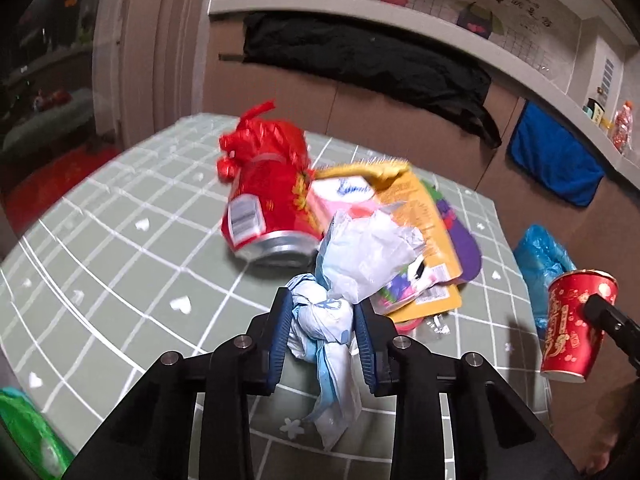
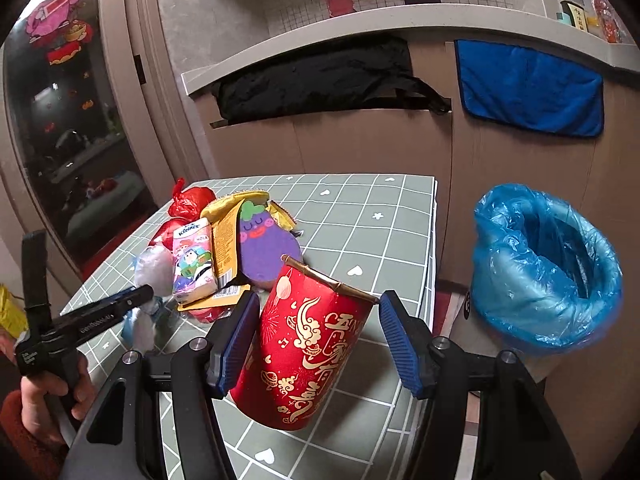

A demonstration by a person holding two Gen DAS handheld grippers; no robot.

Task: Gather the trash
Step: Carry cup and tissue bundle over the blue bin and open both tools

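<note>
Here, in the left wrist view, the left tongs are clenched on a crumpled pale-blue and white wrapper, which hangs between the ribbed blue pads above the worktop. The worktop wears a grey-green cloth with a white grid and small hearts; open cloth spreads toward 9 o'clock. At 12 o'clock a dented red can lies on its side, a knotted red plastic bag behind it. Just right of it lies a flat yellow packet. At 3 o'clock the worktop edge drops away.

In the right wrist view, the right tongs grasp a red paper cup with gold print, tilted, its rim flattened. At 2 o'clock, beyond the worktop's right edge, stands a bin lined with a crinkled blue bag, mouth open. At 11 o'clock lie a tissue pack and a purple eggplant-shaped sponge, touching.
</note>
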